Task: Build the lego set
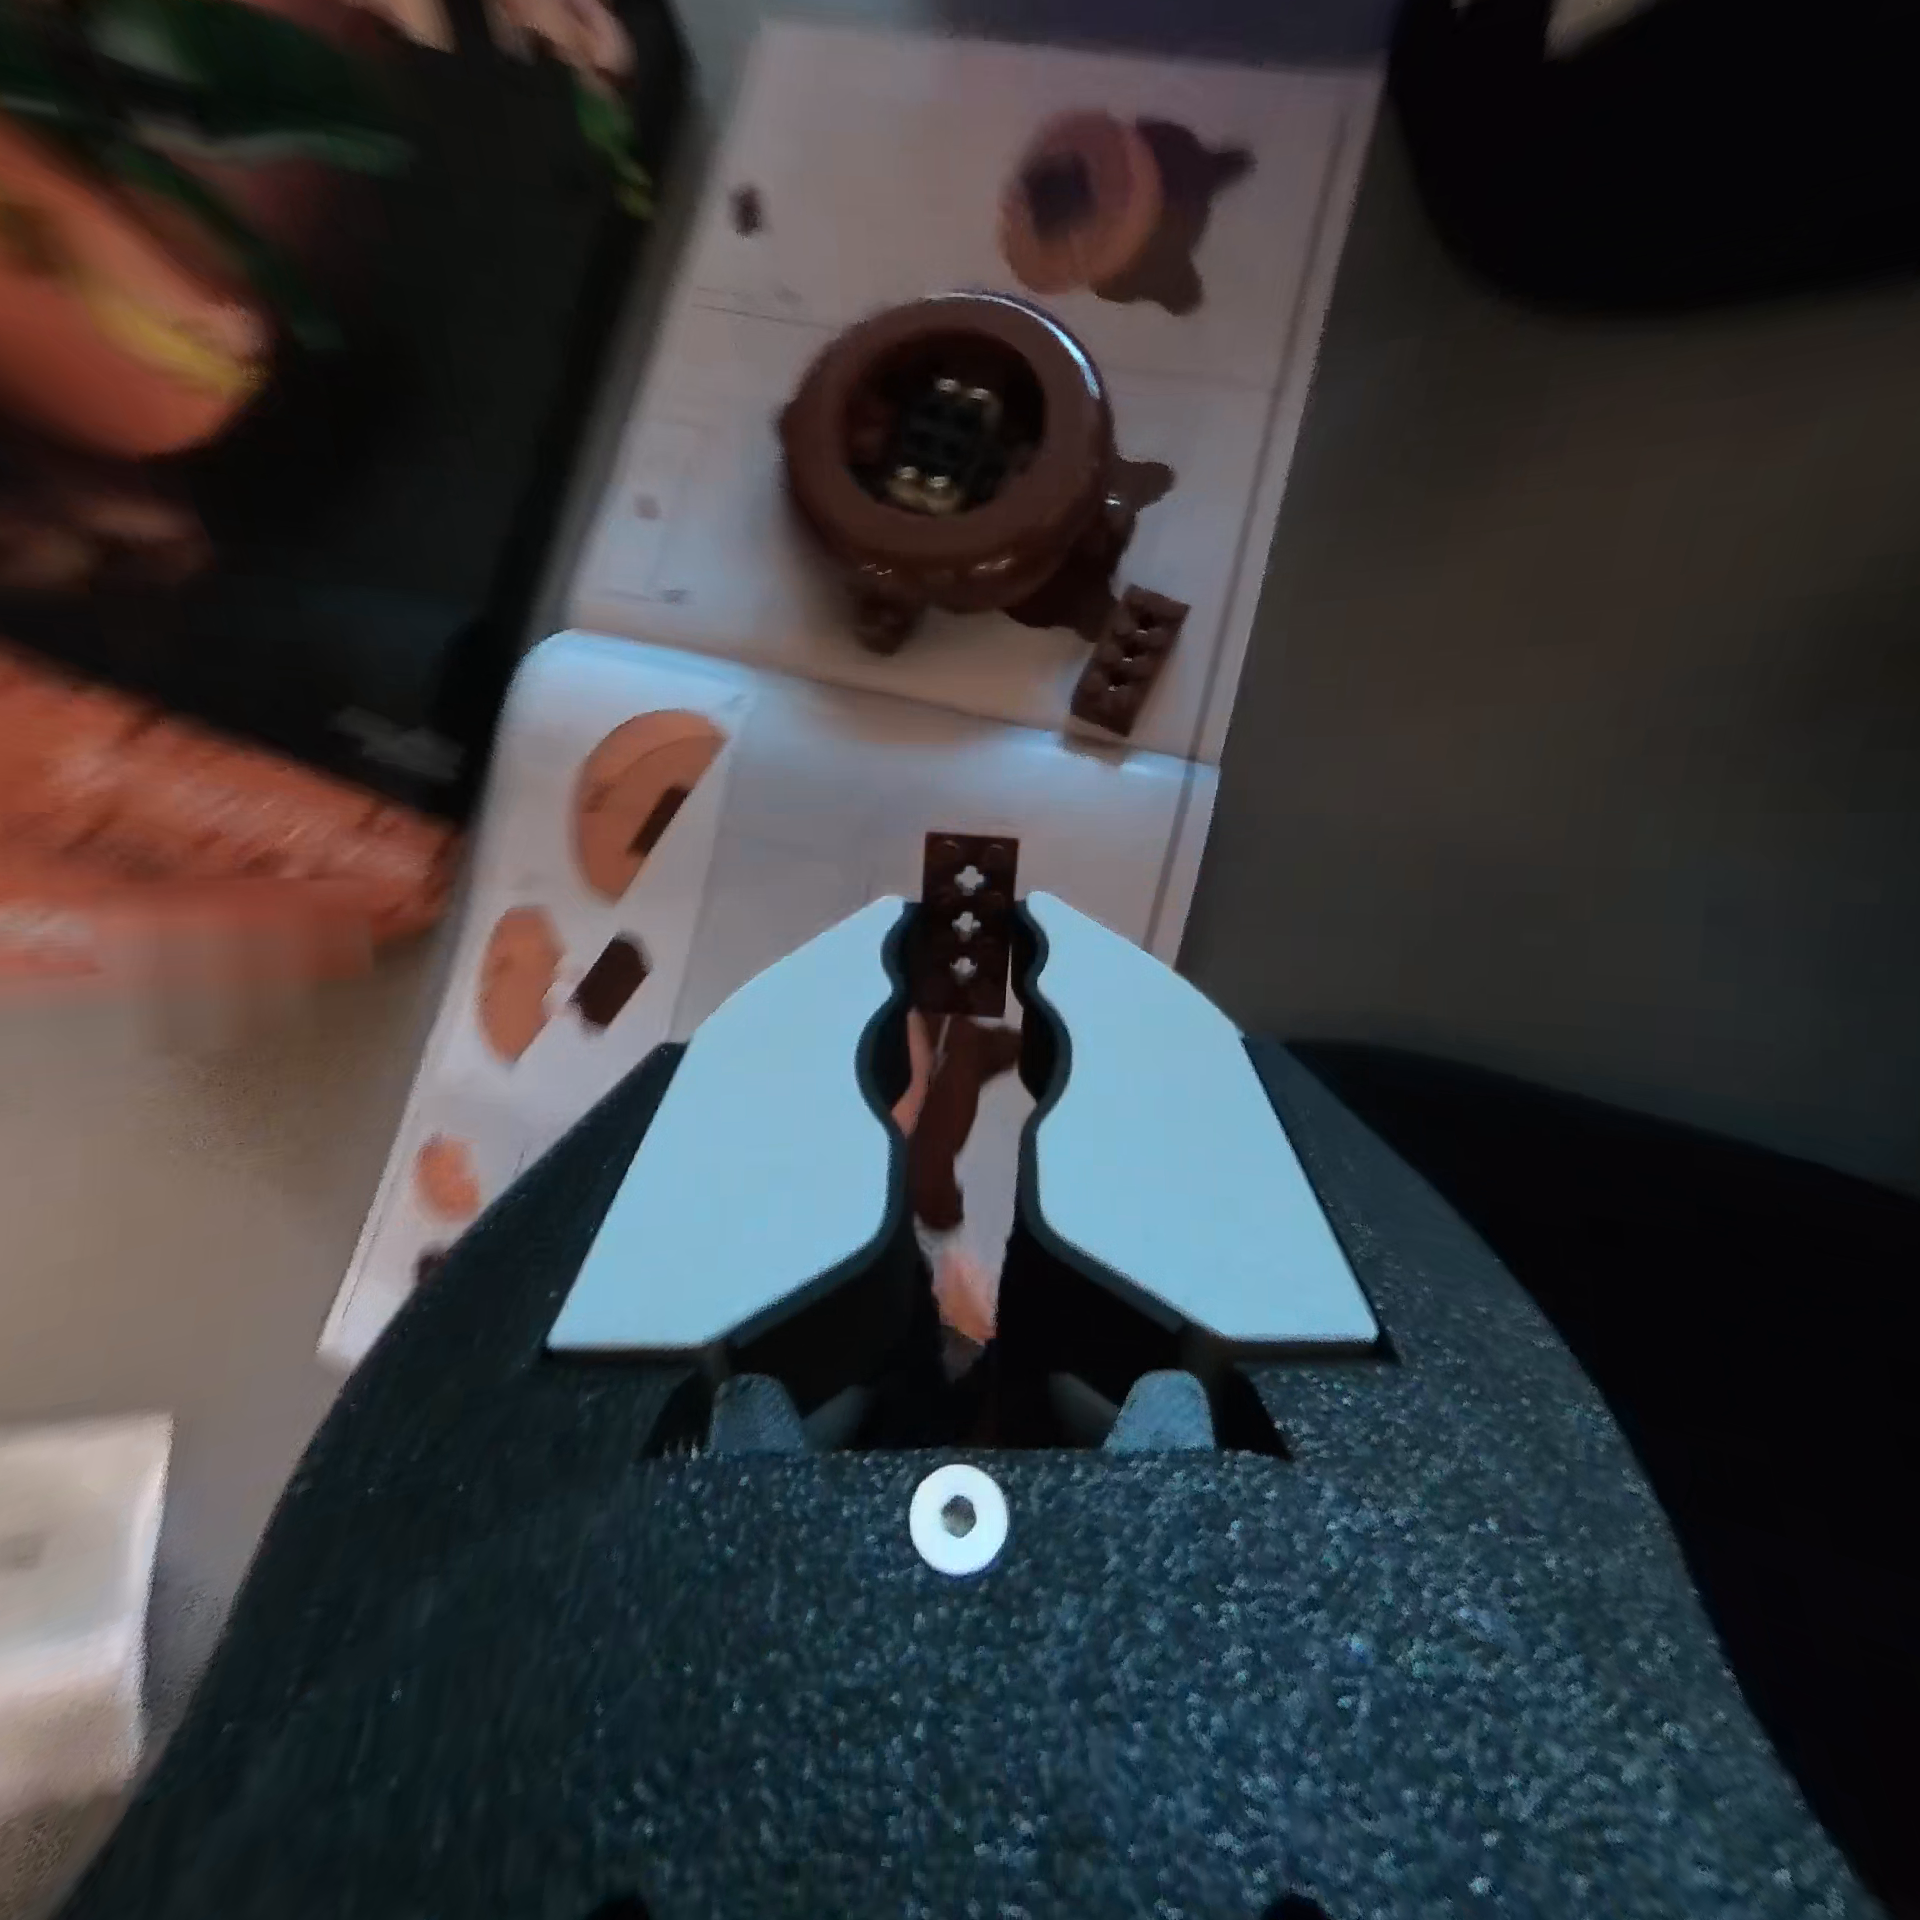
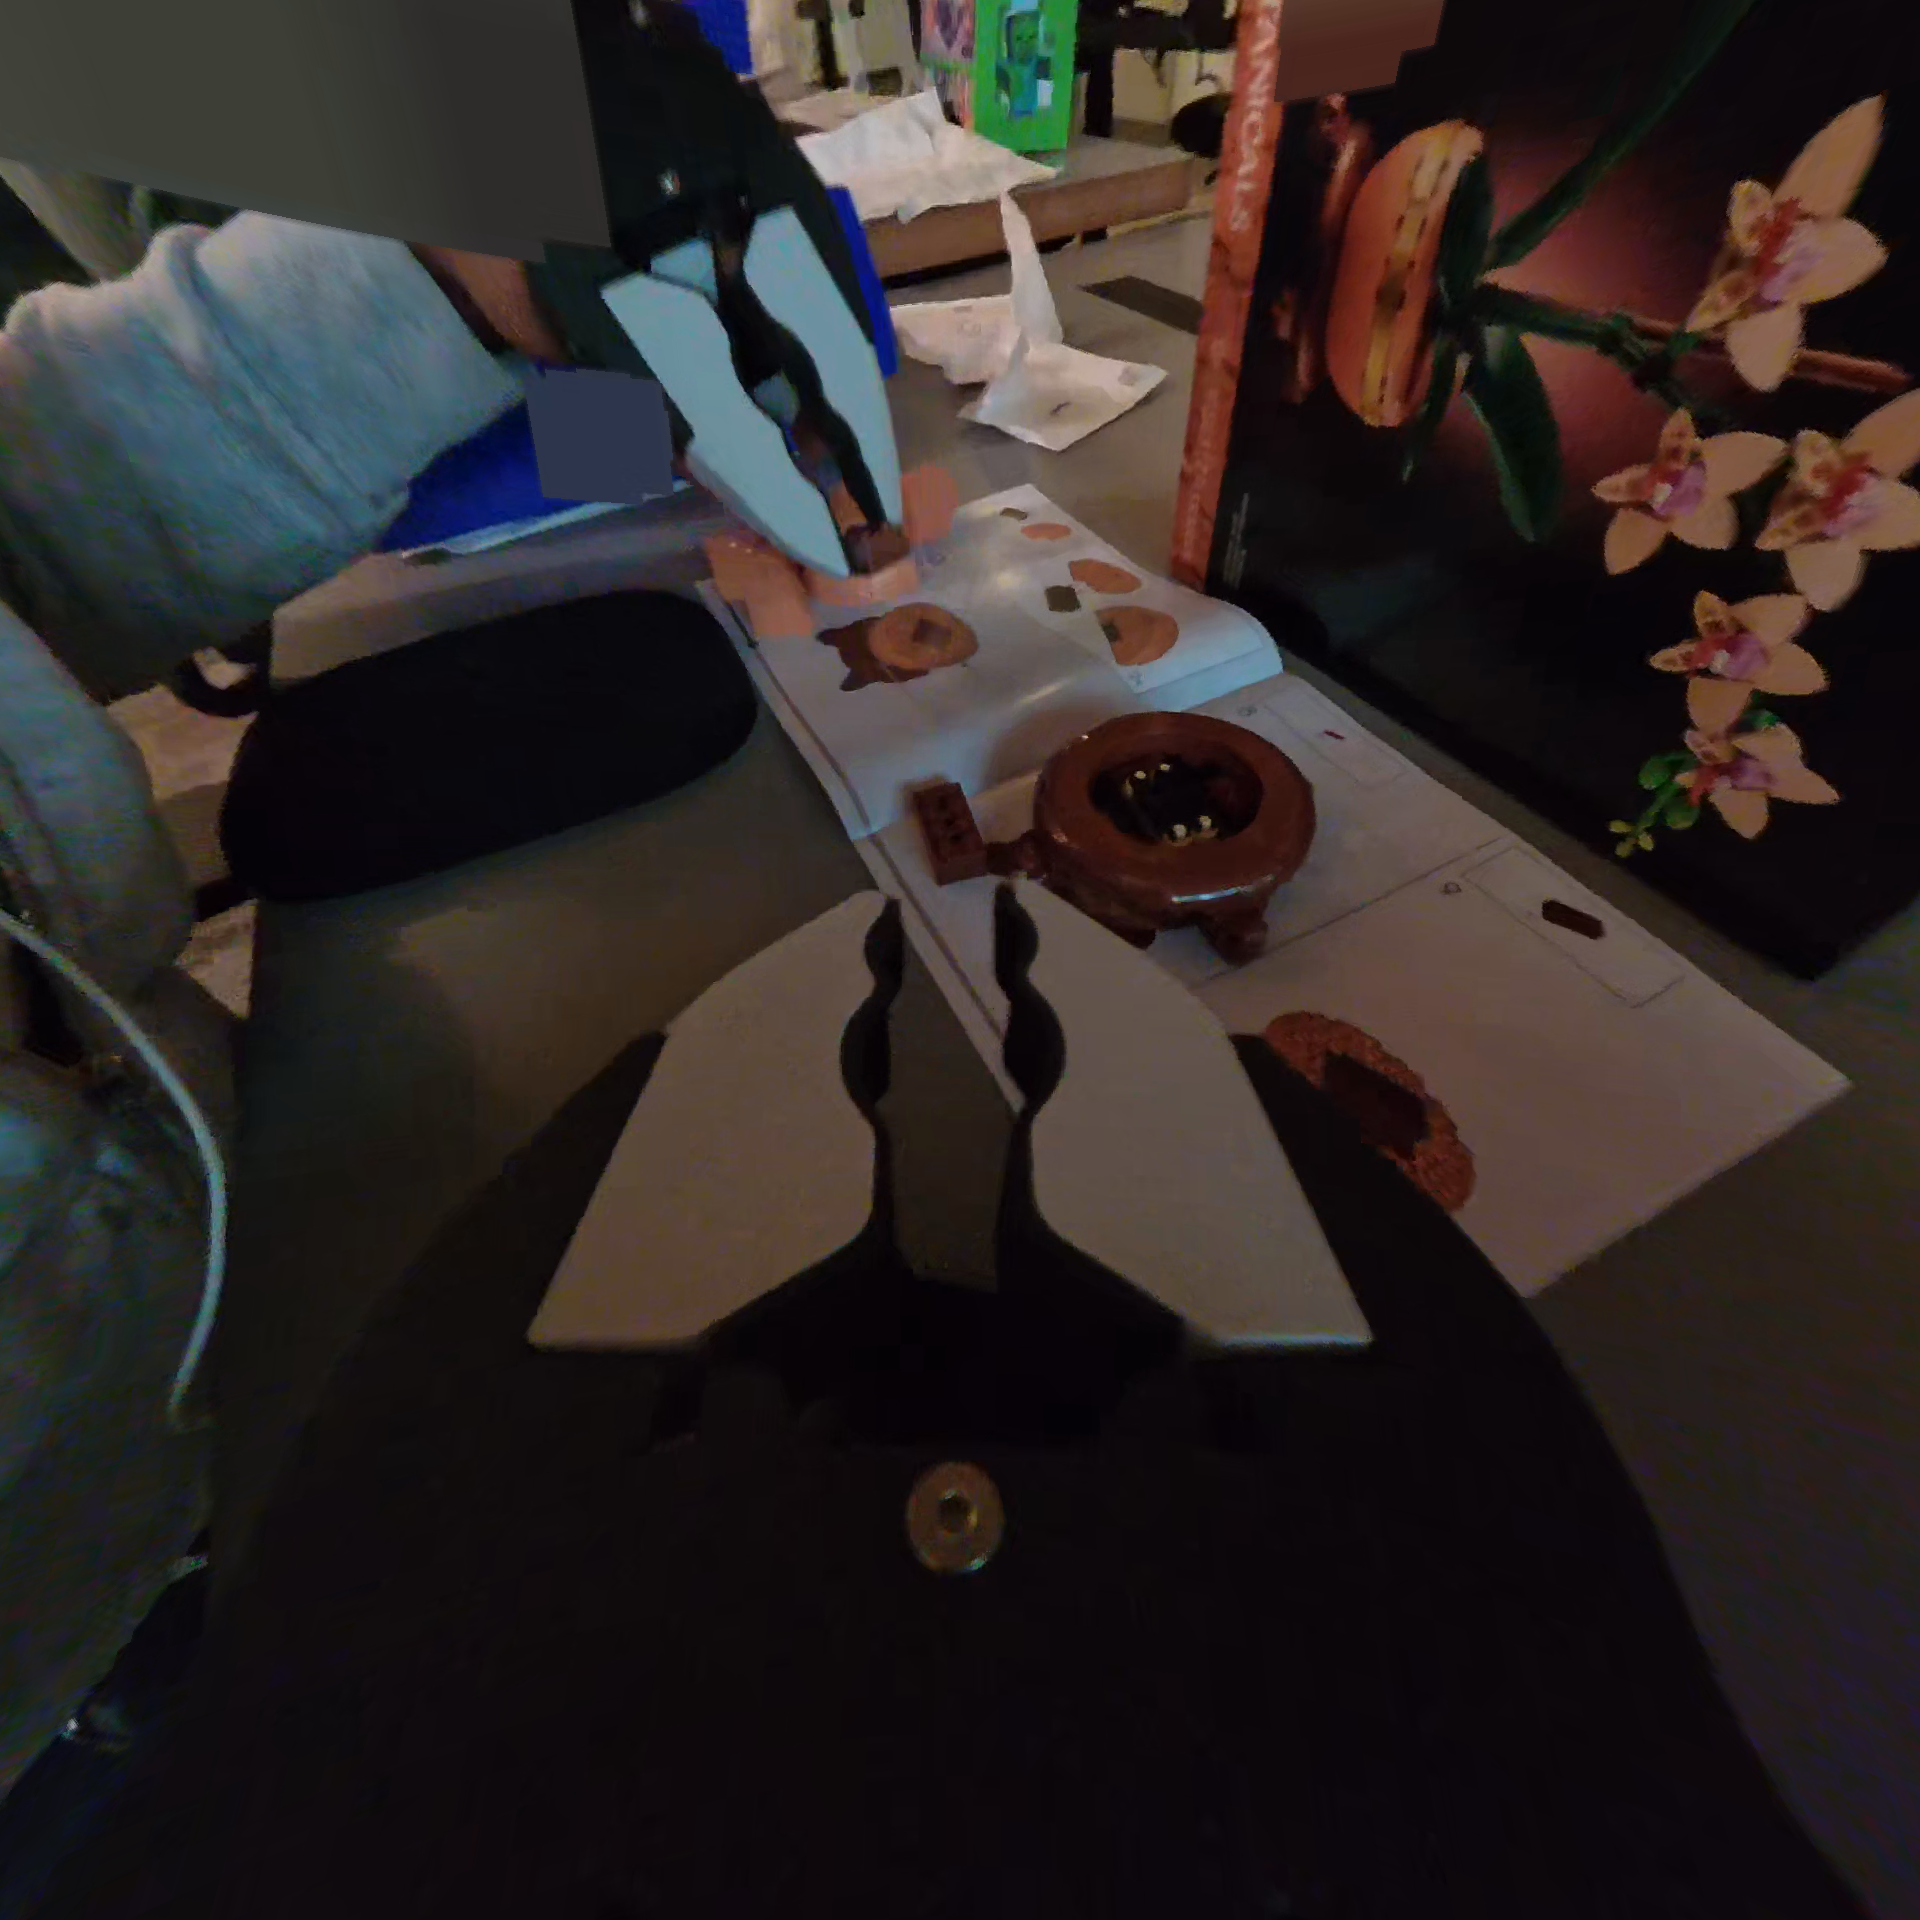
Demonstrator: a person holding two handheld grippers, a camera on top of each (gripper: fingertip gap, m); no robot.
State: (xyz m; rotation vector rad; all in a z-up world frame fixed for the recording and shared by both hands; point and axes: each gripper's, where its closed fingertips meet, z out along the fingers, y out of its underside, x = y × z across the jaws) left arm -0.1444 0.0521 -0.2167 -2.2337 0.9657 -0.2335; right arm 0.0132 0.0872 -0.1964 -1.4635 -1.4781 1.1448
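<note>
While left fingers (image 1: 961, 914) clench brown plate (image 1: 968, 914), long axis forward, right fingers (image 2: 951, 914) apart, bare.

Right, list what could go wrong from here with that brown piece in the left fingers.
1. The left gripper pinches the small brown plate only by its narrow edges near the fingertips; it could twist or slip out.
2. If dropped, it may land on the open instruction booklet and bounce off the grey table.
3. The loose brown brick lies right beside the round brown pot; the empty right gripper hovering close could knock either.
</note>
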